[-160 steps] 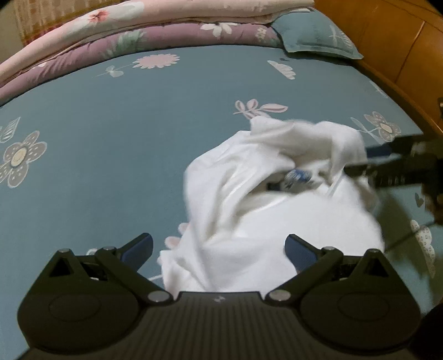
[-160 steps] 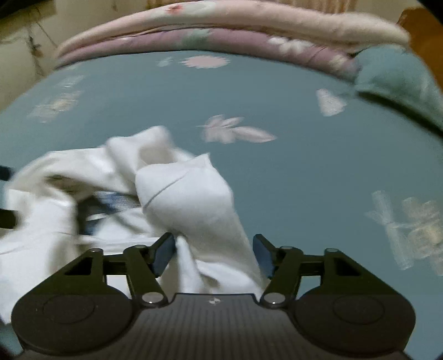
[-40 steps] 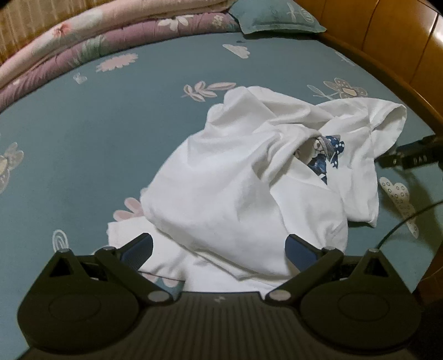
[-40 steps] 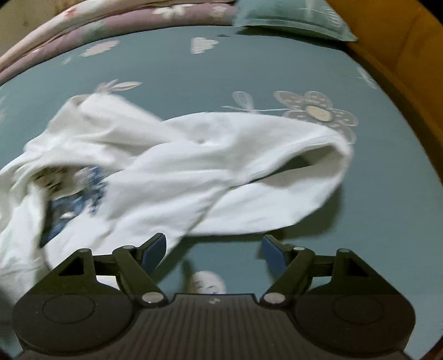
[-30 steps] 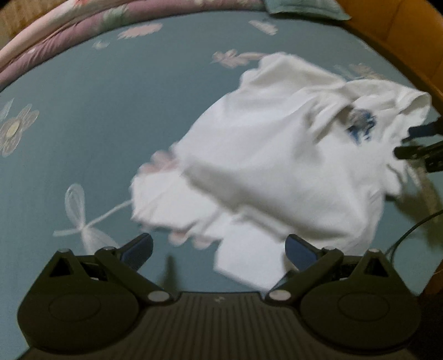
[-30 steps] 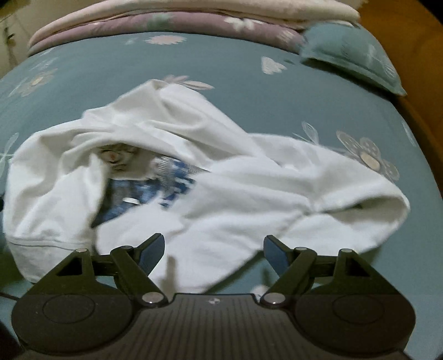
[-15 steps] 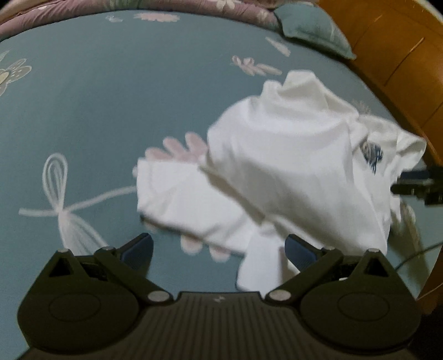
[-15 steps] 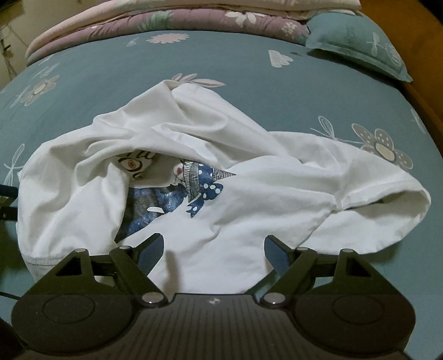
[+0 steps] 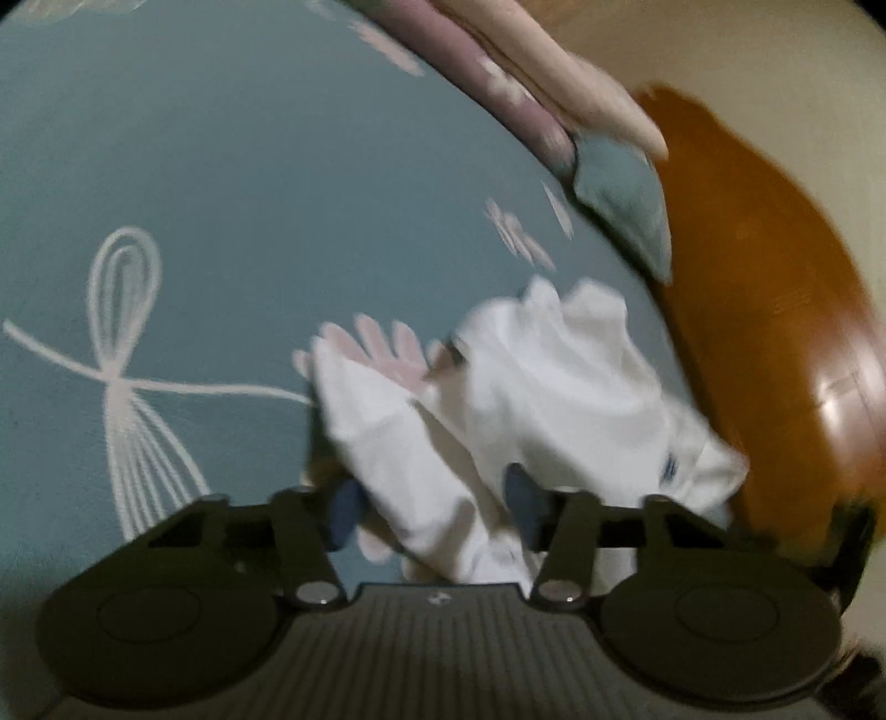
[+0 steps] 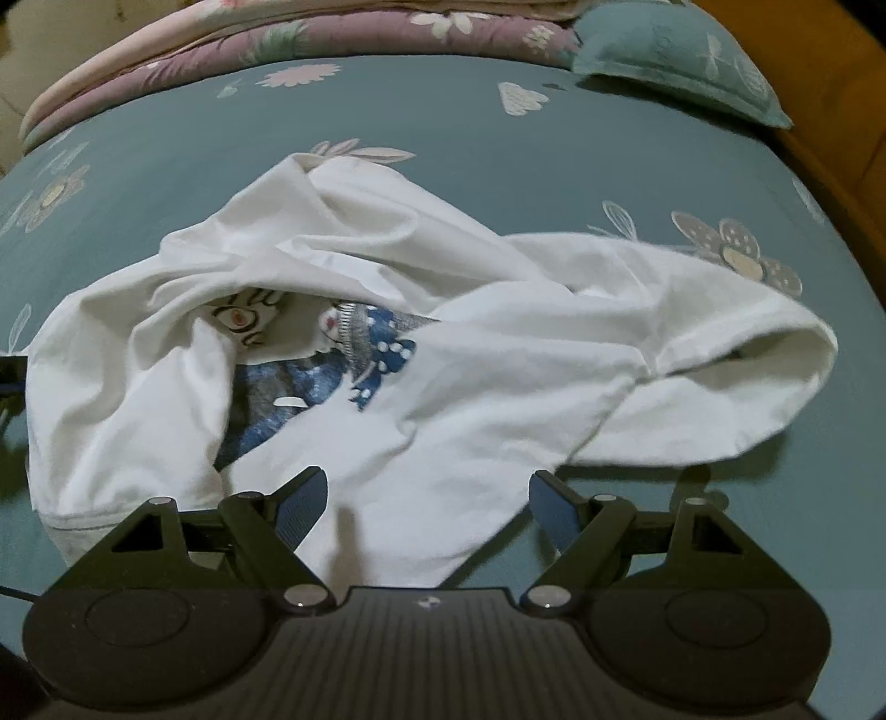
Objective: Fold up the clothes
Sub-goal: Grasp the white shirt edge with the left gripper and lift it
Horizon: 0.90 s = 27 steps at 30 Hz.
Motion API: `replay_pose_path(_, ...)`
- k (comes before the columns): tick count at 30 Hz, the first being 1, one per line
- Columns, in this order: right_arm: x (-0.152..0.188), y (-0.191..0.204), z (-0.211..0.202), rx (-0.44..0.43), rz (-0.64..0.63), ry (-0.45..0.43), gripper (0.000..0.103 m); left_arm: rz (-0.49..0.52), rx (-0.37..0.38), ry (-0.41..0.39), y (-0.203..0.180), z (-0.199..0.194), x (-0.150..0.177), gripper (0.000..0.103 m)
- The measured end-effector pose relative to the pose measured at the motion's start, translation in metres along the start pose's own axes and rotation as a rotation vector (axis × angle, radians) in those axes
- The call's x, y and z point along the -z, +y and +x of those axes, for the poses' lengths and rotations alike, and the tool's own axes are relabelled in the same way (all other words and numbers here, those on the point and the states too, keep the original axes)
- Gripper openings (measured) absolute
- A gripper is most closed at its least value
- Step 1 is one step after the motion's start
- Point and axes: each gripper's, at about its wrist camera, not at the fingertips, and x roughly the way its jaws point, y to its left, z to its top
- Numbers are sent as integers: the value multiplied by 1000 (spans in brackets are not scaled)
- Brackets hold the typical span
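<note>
A crumpled white T-shirt (image 10: 443, 354) with a blue cartoon print (image 10: 354, 354) lies on the teal flowered bed sheet (image 10: 498, 155). My right gripper (image 10: 429, 504) is open, its blue pads over the shirt's near edge. In the blurred, tilted left wrist view the shirt (image 9: 554, 387) lies ahead, and a sleeve or hem flap (image 9: 398, 443) runs between the pads of my left gripper (image 9: 434, 501). Its jaws are narrowed around that cloth but still apart. A short open sleeve (image 10: 775, 343) sticks out at the right.
Folded pink and purple quilts (image 10: 277, 33) and a teal pillow (image 10: 675, 55) lie at the far edge of the bed. A wooden headboard (image 9: 775, 332) runs along the right side. A black cable (image 10: 8, 371) shows at the left edge.
My left gripper has swung in over the shirt's near flap, tilted, and narrowed its jaws around the cloth. My right gripper has barely moved and stays open.
</note>
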Motion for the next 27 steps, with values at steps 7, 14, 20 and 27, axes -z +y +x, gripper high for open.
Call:
replay_pose_path(7, -6, 1, -2, -23, 28, -26, 84, 44, -108, -3, -15, 16, -10, 8)
replay_pose_path(14, -6, 0, -6, -24, 30, -40, 84, 77, -264, -106, -21, -25, -21, 5)
replay_pose_path(20, -11, -4, -4, -33, 32, -45, 84, 55, -417, -235, -7, -83, -42, 5)
replay_pose_path(27, -19, 1, -1, -50, 1, -51, 84, 41, -588, -307, 18, -125, -66, 5)
